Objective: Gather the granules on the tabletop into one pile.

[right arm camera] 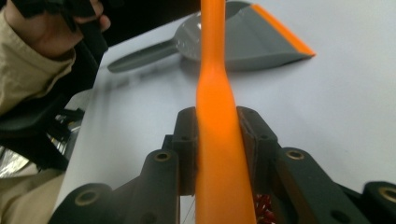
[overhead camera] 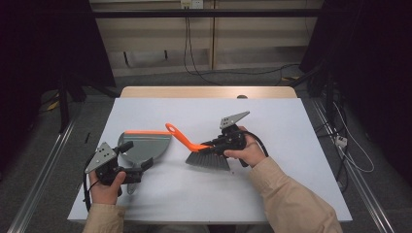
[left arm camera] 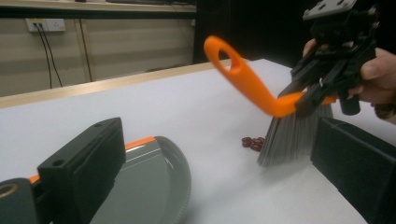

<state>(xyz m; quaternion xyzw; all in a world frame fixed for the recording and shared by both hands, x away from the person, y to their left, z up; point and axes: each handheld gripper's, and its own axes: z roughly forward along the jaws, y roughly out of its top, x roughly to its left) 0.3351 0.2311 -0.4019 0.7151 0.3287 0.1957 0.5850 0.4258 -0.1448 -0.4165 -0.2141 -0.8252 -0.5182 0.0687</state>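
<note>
A hand brush [overhead camera: 183, 138] with an orange looped handle and grey bristles stands on the white table top. My right gripper [overhead camera: 206, 145] is shut on its handle just above the bristles; the right gripper view shows both pads [right arm camera: 187, 140] pressed on the orange handle [right arm camera: 212, 84]. A few small red beans [left arm camera: 252, 142] lie beside the bristles. A grey dustpan [overhead camera: 145, 145] with an orange lip lies to the left. My left gripper [overhead camera: 137, 155] sits at its rear rim with the jaws wide apart. In the left gripper view the dustpan [left arm camera: 149, 186] lies low between them.
A white sheet [overhead camera: 291, 126] covers the table, with a wooden strip along its far edge. Cables hang from a wall socket behind and run over the floor at the right. Metal rails flank the table on both sides.
</note>
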